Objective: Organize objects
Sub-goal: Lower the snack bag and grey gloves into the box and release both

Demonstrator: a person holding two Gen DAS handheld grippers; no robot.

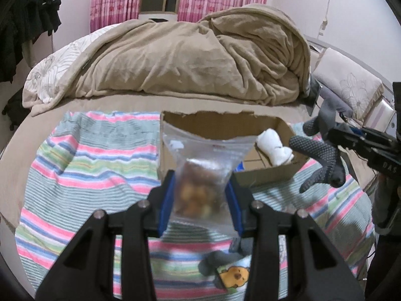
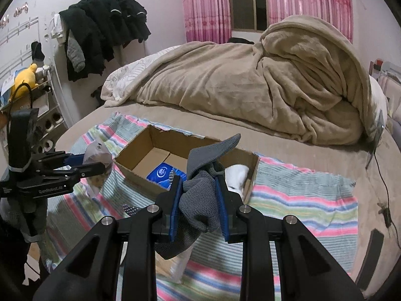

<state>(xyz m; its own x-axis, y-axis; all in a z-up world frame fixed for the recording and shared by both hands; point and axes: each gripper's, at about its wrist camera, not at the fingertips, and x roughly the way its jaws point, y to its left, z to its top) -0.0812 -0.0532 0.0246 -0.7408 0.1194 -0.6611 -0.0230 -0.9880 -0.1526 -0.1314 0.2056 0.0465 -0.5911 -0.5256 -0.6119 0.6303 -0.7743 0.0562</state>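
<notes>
Left tool [image 1: 201, 195] is clenched on a clear zip bag of brownish snacks [image 1: 200, 175], lifted off the bed; right tool [image 2: 199, 200] is clenched on a grey dotted work glove [image 2: 200, 190], also in the air, its fingers hanging loose.

Largest on the bed [image 2: 313, 160] is the heaped beige blanket [image 2: 250, 85], which fills the far half up to the pink curtains [image 2: 208, 7] and leaves the near half open. A bare tan strip of mattress runs between the blanket and the striped towel [image 1: 87, 160]. That towel covers the near half almost to the bed's near edge; its left and right stretches lie flat and free, with open room on both sides of the box. At the bed's right edge a black cable [image 2: 383, 175] trails along the mattress.

On the middle of the towel stands the open cardboard box [image 2: 140, 150], its far rim torn ragged. Inside it, a blue packet [image 2: 160, 174] lies on the floor toward the near left wall, and a white rolled cloth [image 1: 274, 148] rests against the right wall. The middle of the box floor shows bare cardboard. The bag hangs in front of the box's near left corner; the glove hangs over its near wall, between the blue packet and the white cloth.

Near the bed's near edge, below the left tool, lies a small cloth with a yellow cartoon figure [image 1: 233, 274].
</notes>
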